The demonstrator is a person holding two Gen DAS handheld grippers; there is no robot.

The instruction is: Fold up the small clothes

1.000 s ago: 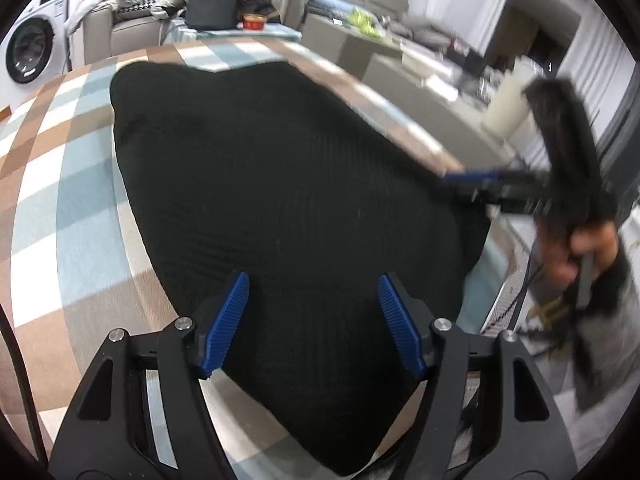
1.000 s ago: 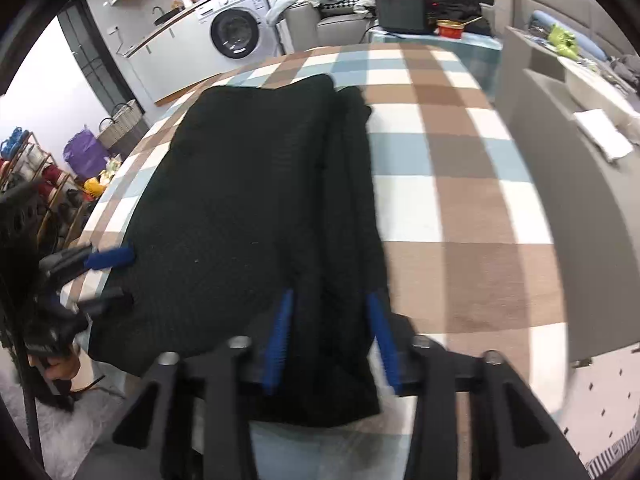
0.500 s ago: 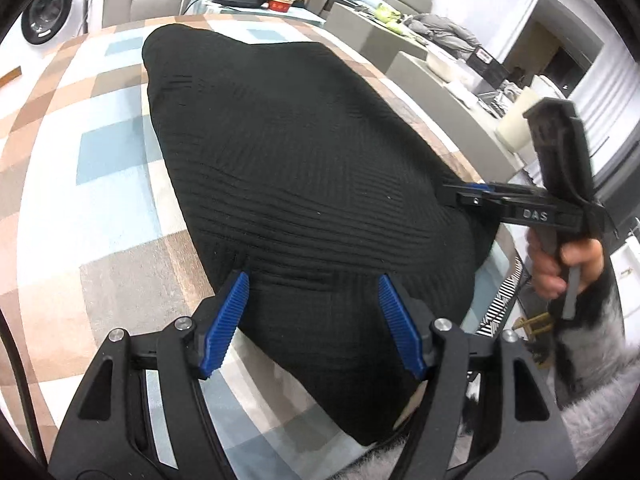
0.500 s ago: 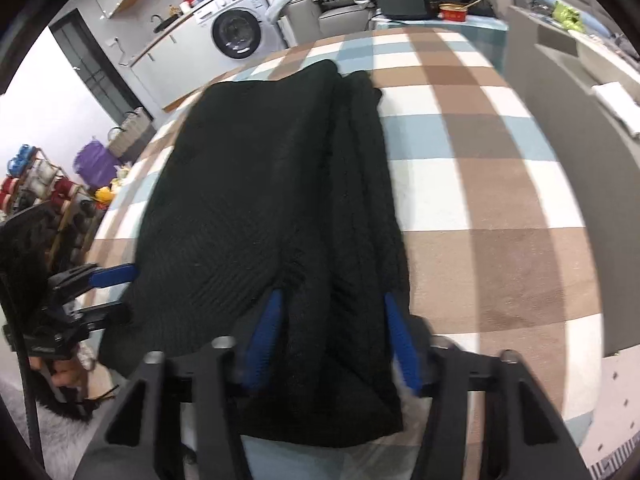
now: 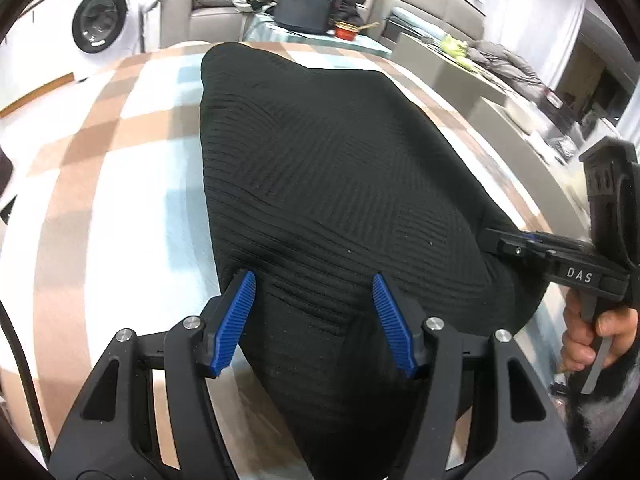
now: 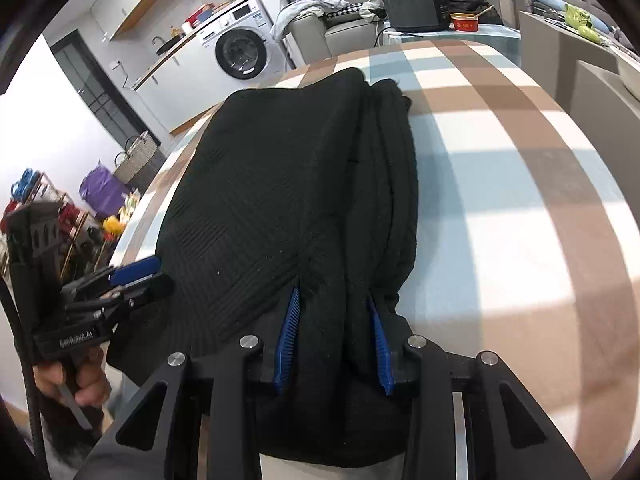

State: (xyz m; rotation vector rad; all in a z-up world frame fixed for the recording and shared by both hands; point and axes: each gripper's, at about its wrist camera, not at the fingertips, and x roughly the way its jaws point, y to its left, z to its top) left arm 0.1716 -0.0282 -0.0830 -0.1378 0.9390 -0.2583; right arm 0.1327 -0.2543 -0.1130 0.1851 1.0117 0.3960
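A black ribbed knit garment lies lengthwise on the checked table, its near end hanging over the front edge. My left gripper is open, its blue pads on either side of the garment's near left part, not closed on it. My right gripper has its jaws pressed into a thick bunch of the garment at the near right hem, cloth filling the gap. Each gripper shows in the other's view: the right one at the garment's right edge, the left one at its left edge.
The checked table extends bare to the right of the garment. Behind it stand a washing machine, a sofa with clothes, a black box and a red bowl. A shelf with coloured items is at the left.
Both grippers have moved forward over the garment's near end. The right jaws have pushed deeper into the bunched hem, and the cloth there has gathered into folds.
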